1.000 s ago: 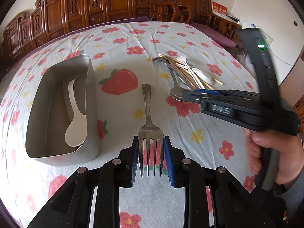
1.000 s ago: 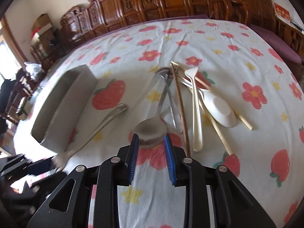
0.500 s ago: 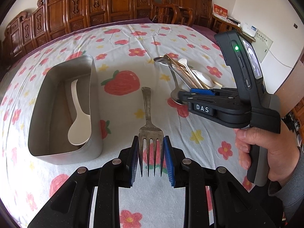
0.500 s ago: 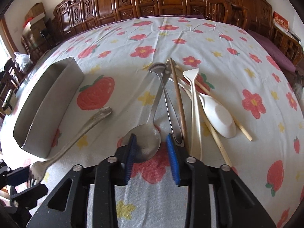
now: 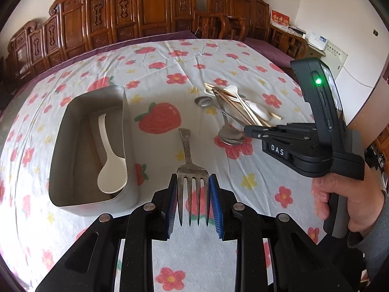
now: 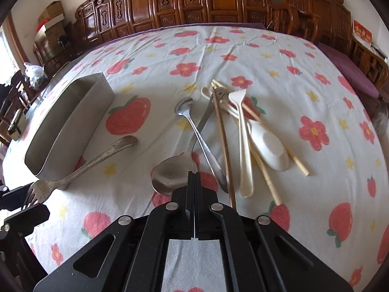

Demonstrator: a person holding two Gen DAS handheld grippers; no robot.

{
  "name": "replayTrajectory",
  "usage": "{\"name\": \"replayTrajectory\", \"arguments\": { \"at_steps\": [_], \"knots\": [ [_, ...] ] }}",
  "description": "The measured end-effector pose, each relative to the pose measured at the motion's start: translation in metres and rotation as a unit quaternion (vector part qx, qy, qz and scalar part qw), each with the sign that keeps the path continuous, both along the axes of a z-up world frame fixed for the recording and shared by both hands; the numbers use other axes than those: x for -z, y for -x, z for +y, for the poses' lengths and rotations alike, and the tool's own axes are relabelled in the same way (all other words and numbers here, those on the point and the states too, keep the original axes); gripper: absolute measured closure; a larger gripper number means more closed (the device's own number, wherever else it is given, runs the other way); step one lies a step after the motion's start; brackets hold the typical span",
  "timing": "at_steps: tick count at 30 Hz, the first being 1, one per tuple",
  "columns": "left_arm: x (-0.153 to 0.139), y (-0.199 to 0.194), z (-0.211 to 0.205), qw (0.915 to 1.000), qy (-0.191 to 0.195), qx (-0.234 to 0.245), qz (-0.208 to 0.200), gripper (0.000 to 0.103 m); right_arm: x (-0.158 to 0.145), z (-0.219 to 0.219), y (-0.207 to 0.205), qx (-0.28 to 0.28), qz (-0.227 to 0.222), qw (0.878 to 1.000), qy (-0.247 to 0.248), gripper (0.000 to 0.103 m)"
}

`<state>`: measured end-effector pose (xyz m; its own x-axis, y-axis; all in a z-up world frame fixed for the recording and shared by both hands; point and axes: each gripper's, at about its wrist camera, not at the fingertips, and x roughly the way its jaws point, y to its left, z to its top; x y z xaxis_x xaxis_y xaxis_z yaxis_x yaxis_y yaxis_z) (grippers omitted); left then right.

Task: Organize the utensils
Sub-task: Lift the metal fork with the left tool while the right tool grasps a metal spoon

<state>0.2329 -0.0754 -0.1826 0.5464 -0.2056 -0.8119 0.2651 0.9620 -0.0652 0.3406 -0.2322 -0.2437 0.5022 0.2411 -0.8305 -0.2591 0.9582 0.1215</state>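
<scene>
My left gripper [image 5: 192, 200] is shut on the tines of a metal fork [image 5: 188, 160], whose handle points away over the cloth; the fork also shows in the right wrist view [image 6: 80, 168]. My right gripper [image 6: 193, 183] is shut, its fingertips pinching the near edge of a large metal spoon's bowl [image 6: 170, 175]. It shows from the side in the left wrist view [image 5: 245, 129]. A metal box [image 5: 90, 150] at the left holds a white spoon [image 5: 110, 165].
A heap of utensils lies right of centre: a second metal spoon [image 6: 201, 141], wooden chopsticks [image 6: 222, 136], a cream spoon [image 6: 244, 146] and a white ceramic spoon [image 6: 269, 146]. A flowered cloth [image 6: 304, 85] covers the table. Carved wooden chairs [image 5: 145, 12] line the far side.
My right gripper has closed from open onto the edge of the large metal spoon's bowl. My left gripper stays shut on the fork and has risen a little.
</scene>
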Motion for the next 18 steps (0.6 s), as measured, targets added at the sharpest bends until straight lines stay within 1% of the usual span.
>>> {"name": "replayTrajectory", "arguments": {
  "at_steps": [2,3,4,5,6,7,11,14,16,18],
  "knots": [
    [0.0,0.0,0.0,1.0,0.001,0.0,0.0,0.079,0.0,0.001,-0.001,-0.005,0.003,1.0,-0.01,0.102],
    [0.0,0.001,0.001,1.0,0.002,-0.001,0.001,0.079,0.0,0.001,-0.002,-0.006,0.007,1.0,-0.011,0.096],
    [0.0,0.001,0.001,1.0,0.003,-0.001,0.001,0.079,0.002,0.002,-0.003,-0.003,0.011,1.0,-0.008,0.087],
    [0.0,0.001,0.002,1.0,0.004,-0.001,0.002,0.079,0.004,0.001,-0.004,0.004,0.012,1.0,-0.01,0.067],
    [0.0,0.001,0.002,1.0,0.005,-0.001,0.002,0.079,0.005,0.0,-0.004,0.012,0.015,1.0,-0.016,0.054],
    [0.0,0.002,0.002,1.0,0.005,-0.001,0.002,0.079,0.008,-0.001,-0.005,0.017,0.021,0.999,-0.022,0.052],
    [0.001,0.002,0.003,1.0,0.008,0.0,0.004,0.079,0.013,0.003,-0.009,0.029,0.03,0.998,-0.036,0.052],
    [0.001,0.003,0.005,0.9999,0.013,0.0,0.005,0.079,0.005,0.006,-0.008,0.026,0.002,0.999,-0.023,0.052],
    [0.0,0.003,0.006,0.9999,0.014,0.0,0.005,0.079,0.003,0.004,-0.013,0.021,0.002,1.0,-0.019,0.052],
    [0.0,0.002,0.005,0.9999,0.014,0.001,0.004,0.079,0.001,0.003,-0.021,0.015,-0.001,1.0,-0.003,0.052]
  ]
}}
